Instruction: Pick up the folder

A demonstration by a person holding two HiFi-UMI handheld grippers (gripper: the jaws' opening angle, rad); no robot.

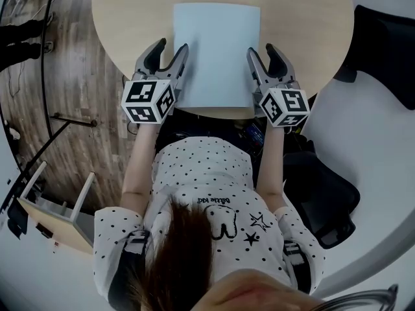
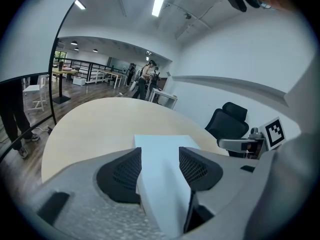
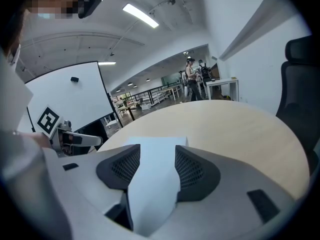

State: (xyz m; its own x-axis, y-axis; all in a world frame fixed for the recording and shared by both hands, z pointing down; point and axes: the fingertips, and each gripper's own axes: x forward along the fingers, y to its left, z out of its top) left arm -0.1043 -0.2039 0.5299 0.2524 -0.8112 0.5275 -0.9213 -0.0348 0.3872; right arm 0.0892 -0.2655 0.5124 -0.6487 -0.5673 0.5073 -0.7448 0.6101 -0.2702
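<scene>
A pale blue folder [image 1: 216, 50] lies flat on the round beige table [image 1: 130, 18], close to its near edge. My left gripper [image 1: 172, 45] straddles the folder's left edge, one jaw on each side of it. My right gripper [image 1: 261, 48] straddles the right edge in the same way. In the left gripper view the folder [image 2: 165, 169] runs between the open jaws of the left gripper [image 2: 160, 156], and the pads do not press on it. The right gripper view shows the same: the folder [image 3: 152, 179] lies in the gap of the open right gripper [image 3: 157, 154].
A black office chair [image 1: 324, 199] stands at the right of the table, also visible as the chair [image 2: 231, 121]. On the wooden floor at the left are a light wooden rack [image 1: 58, 212] and thin black stand legs [image 1: 71, 118]. People stand far off in the room [image 2: 145, 79].
</scene>
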